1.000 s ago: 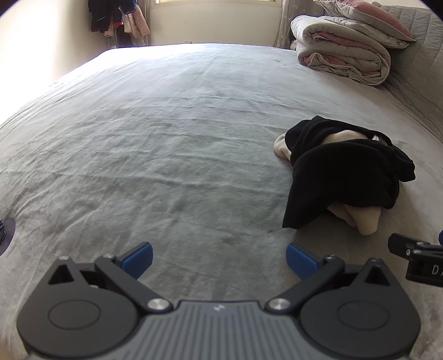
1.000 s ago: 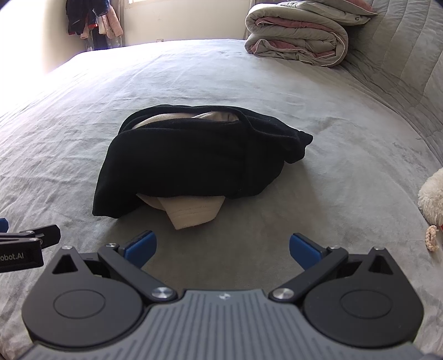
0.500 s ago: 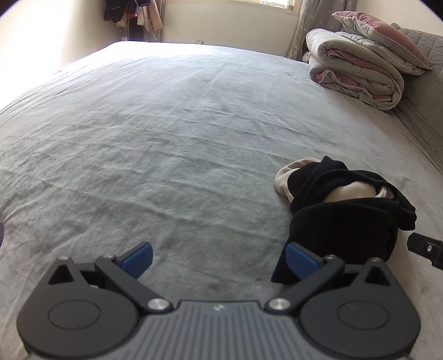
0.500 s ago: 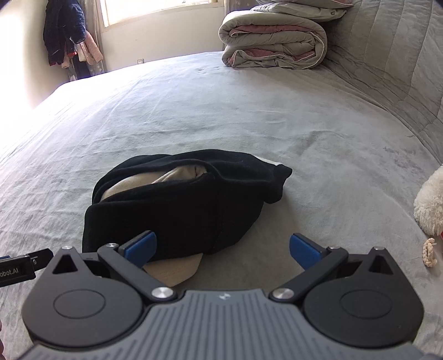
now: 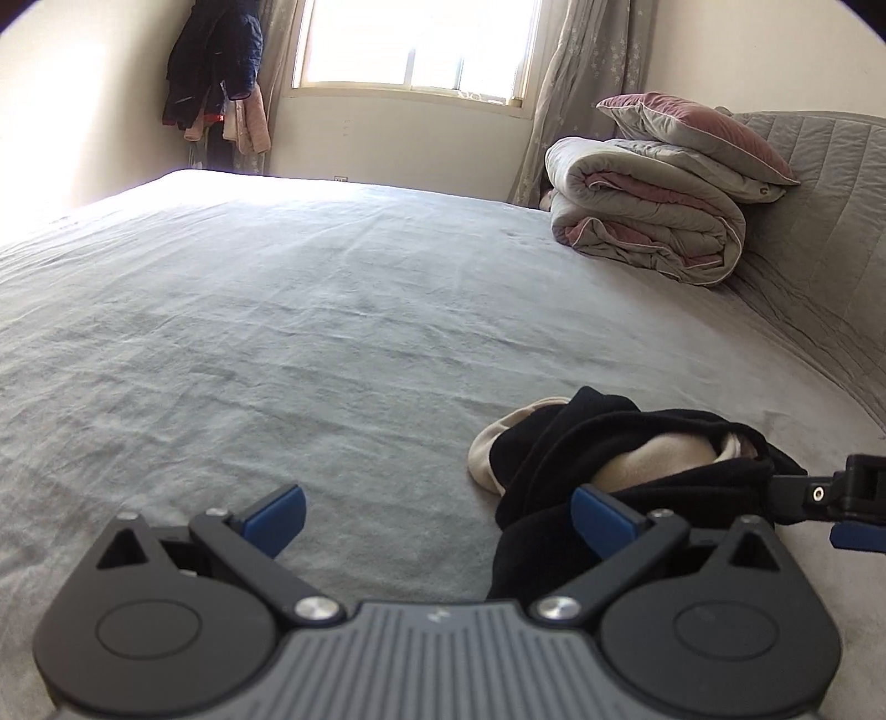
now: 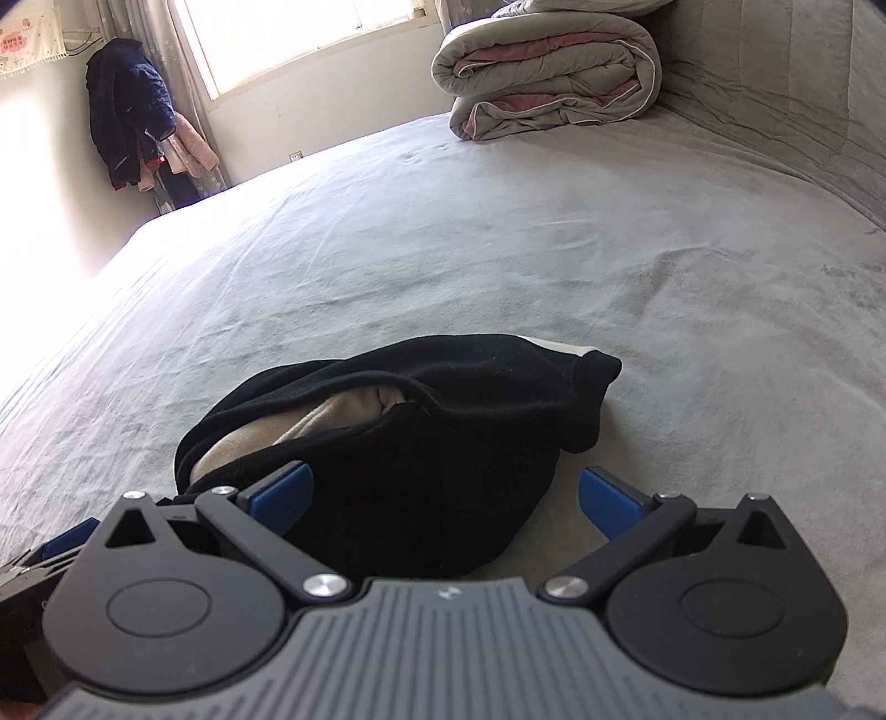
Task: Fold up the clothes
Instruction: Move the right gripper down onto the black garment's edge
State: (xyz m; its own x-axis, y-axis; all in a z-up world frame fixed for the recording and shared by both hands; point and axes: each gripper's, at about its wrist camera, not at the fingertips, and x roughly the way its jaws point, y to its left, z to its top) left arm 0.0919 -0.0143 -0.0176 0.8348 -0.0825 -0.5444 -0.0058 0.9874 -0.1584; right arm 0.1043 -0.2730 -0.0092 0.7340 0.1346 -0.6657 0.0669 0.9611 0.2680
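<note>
Grey bedding (image 5: 310, 332) stretches ahead of both grippers toward a bright window (image 5: 415, 44) on the far wall, with dark coats (image 5: 216, 61) hanging in the corner to its left. A folded quilt (image 5: 648, 221) sits far ahead and to the right of the left gripper (image 5: 440, 518), with a pink-edged pillow (image 5: 698, 133) lying on top of it.

The left gripper has its blue-tipped fingers (image 5: 277, 512) spread wide and holds nothing. Only bare sheet lies between them, though its right fingertip overlaps the edge of the bundled black garment (image 5: 626, 437), which lies just ahead and to the right. A beige garment (image 5: 653, 457) is wrapped inside the black one and pokes out at its left end.

The right gripper (image 6: 443, 493) is likewise spread wide and empty, low over the bed. The black garment (image 6: 432, 421) lies directly ahead of it, between the fingers (image 6: 609, 498) and close to them, with the beige cloth (image 6: 326, 415) showing through an opening on its left side. Whether either pad touches the fabric cannot be told.
</note>
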